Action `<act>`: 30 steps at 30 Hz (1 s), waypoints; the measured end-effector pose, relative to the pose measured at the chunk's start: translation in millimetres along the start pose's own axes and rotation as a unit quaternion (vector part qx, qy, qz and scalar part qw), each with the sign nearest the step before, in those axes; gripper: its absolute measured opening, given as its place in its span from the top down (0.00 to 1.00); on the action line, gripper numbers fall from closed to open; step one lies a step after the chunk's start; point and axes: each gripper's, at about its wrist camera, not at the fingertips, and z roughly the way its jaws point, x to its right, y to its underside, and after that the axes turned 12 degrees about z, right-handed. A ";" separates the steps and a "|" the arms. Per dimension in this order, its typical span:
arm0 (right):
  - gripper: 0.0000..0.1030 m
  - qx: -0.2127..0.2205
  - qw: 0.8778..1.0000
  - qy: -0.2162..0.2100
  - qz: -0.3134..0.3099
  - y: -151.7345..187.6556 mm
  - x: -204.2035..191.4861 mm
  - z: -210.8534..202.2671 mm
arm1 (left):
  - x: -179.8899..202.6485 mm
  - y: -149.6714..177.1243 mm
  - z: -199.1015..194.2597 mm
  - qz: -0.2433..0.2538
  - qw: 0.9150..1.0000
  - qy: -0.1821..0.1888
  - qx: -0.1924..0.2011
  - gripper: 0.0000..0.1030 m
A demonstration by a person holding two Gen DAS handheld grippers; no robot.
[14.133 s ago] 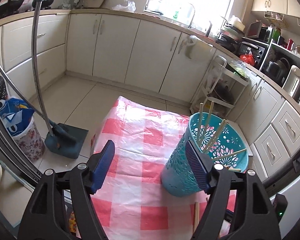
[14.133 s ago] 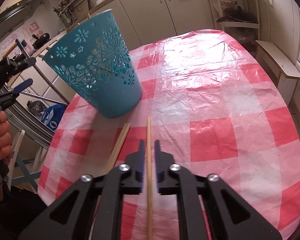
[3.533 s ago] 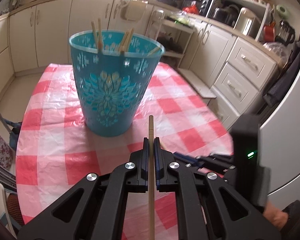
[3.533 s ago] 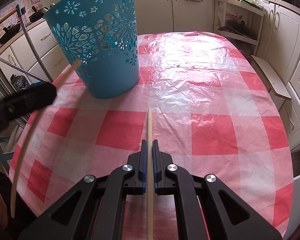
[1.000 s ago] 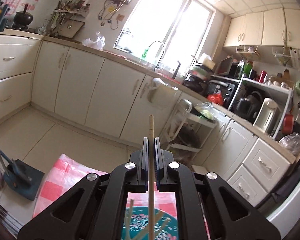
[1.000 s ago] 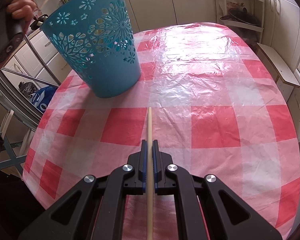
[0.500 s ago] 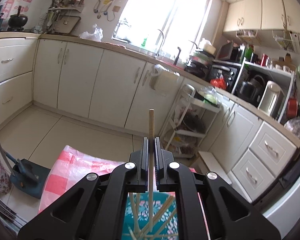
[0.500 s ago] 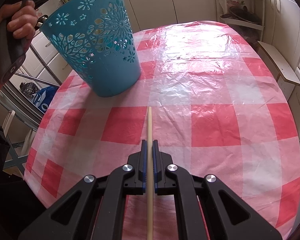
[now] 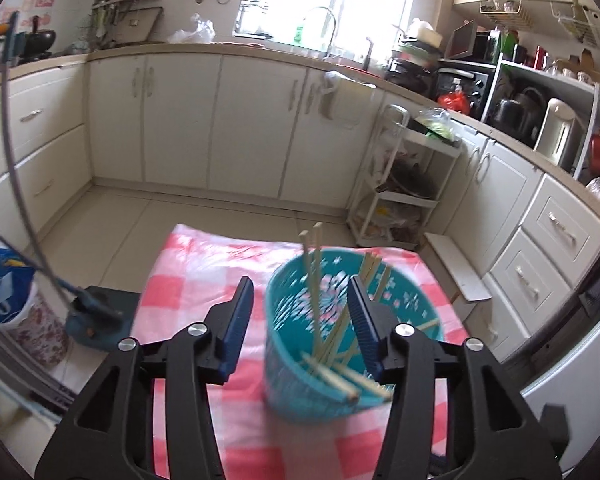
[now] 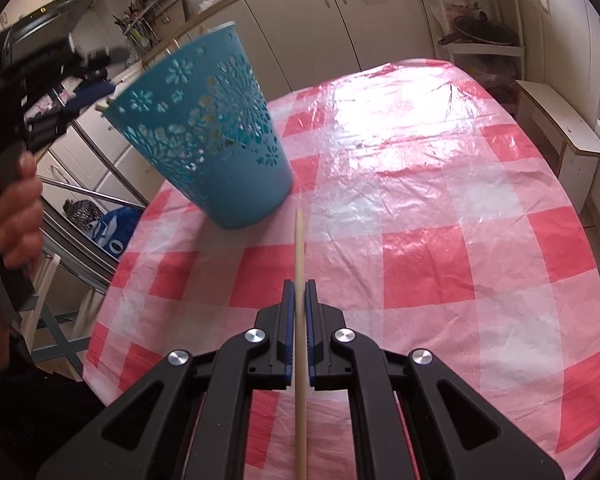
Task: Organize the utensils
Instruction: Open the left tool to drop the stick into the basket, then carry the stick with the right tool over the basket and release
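Left jaws opening above checked tablecloth [image 9: 188,276], kitchen.

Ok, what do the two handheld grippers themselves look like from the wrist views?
Both match: the left gripper and right gripper have matte black plastic linkage arms with round silver pivot bolts, and jaws faced with ribbed blue pads. No cables or markings show.

Left claw [image 9: 300,312] jaws are opening, empty; right claw [image 10: 297,300] is clamped tight.
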 end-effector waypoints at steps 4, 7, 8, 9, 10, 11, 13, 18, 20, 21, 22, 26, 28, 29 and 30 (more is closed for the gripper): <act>0.94 0.021 0.999 -0.028 -0.002 -1.4 -4.2 -10.6 | -3.0 18.7 -16.3 0.001 1.000 -0.025 -0.001 0.47; 0.94 0.034 0.998 -0.049 -0.003 -2.8 -8.5 -15.7 | -5.2 25.3 -18.5 0.004 1.000 -0.030 -0.008 0.46; 0.94 0.039 0.998 -0.058 -0.002 -3.2 -9.8 -18.2 | -5.6 26.8 -18.9 0.006 0.999 -0.030 -0.010 0.46; 0.94 0.044 0.997 -0.067 -0.002 -3.7 -11.0 -20.8 | -6.2 28.2 -20.0 0.009 0.999 -0.032 -0.010 0.45; 0.94 0.049 0.996 -0.076 -0.001 -4.3 -12.2 -23.4 | -7.6 29.1 -21.2 0.010 0.999 -0.033 -0.010 0.45; 0.94 0.052 0.995 -0.082 -0.001 -4.3 -13.5 -24.8 | -8.0 27.9 -20.4 0.009 0.999 -0.033 -0.009 0.44; 0.94 0.062 0.993 -0.099 0.000 -6.2 -16.2 -29.6 | -11.1 28.2 -22.2 0.006 0.999 -0.032 -0.008 0.42; 0.94 0.074 0.989 -0.130 0.011 -10.7 -23.9 -36.2 | -16.5 24.7 -21.9 0.003 0.999 -0.035 -0.008 0.40; 0.94 0.078 0.987 -0.137 0.015 -12.3 -26.3 -39.1 | -19.4 23.4 -21.3 0.000 0.999 -0.036 -0.010 0.39; 0.94 0.080 0.986 -0.142 0.018 -13.2 -27.3 -41.2 | -21.6 23.6 -21.5 -0.002 0.999 -0.036 -0.010 0.39; 0.94 0.083 0.985 -0.149 0.022 -15.8 -29.5 -43.9 | -23.2 23.6 -21.7 -0.004 0.999 -0.037 -0.010 0.38; 0.94 0.100 0.979 -0.175 0.028 -29.7 -41.9 -57.6 | -30.5 23.2 -22.1 -0.014 0.999 -0.037 -0.012 0.38; 0.94 0.115 0.975 -0.188 0.022 -41.9 -52.4 -67.5 | -34.1 23.6 -21.6 -0.019 0.999 -0.037 -0.013 0.38; 0.94 0.127 0.972 -0.197 0.018 -52.5 -61.5 -74.3 | -36.6 24.2 -21.3 -0.023 0.999 -0.038 -0.014 0.37; 0.94 0.141 0.969 -0.202 0.014 -63.4 -70.3 -80.7 | -39.0 25.0 -20.8 -0.029 0.999 -0.040 -0.016 0.36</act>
